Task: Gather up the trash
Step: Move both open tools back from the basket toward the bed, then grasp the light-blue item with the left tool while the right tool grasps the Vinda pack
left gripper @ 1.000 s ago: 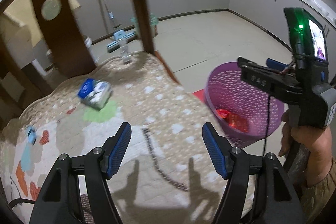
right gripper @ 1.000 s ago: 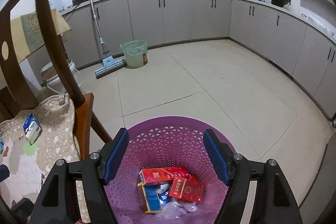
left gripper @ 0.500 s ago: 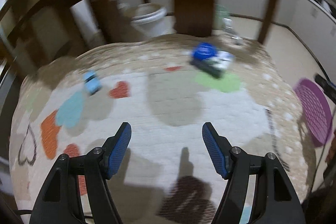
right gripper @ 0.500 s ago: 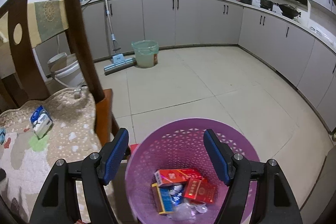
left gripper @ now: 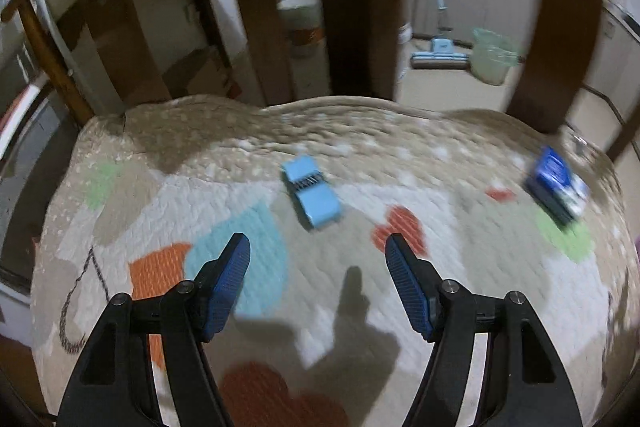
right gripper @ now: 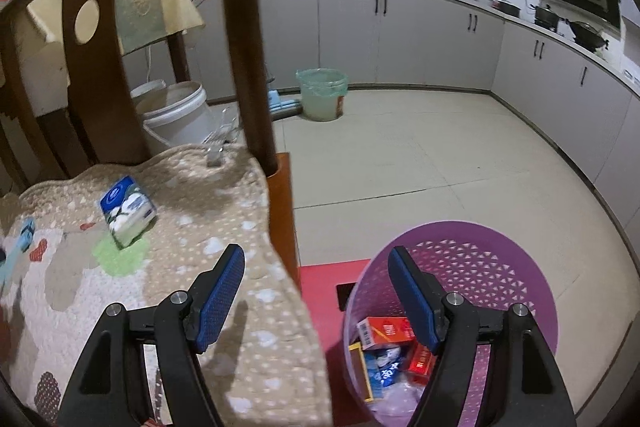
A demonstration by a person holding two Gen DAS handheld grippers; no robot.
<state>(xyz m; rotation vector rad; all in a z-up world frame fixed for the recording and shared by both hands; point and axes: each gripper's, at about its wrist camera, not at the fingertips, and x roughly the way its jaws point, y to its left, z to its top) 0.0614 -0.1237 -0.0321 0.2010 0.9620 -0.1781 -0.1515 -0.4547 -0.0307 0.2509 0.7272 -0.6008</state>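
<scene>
Cushion [left gripper: 280,307] soft, quilted: pads could snag it. Basket [right gripper: 500,259] on floor beside chair, part-filled. Blue carton [left gripper: 556,183] far right, near edge; a nudge could drop it. Light-blue box [left gripper: 312,193] ahead of left gripper [left gripper: 318,281], fingers apart, empty; blur risks overshoot. Right gripper [right gripper: 316,285] apart, empty.

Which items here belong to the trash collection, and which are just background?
Job: small light-blue box and blue-and-white carton on the patterned chair cushion; purple perforated plastic basket; open left gripper, open right gripper.

Background: white plastic bucket, green-lined bin, mop.
</scene>
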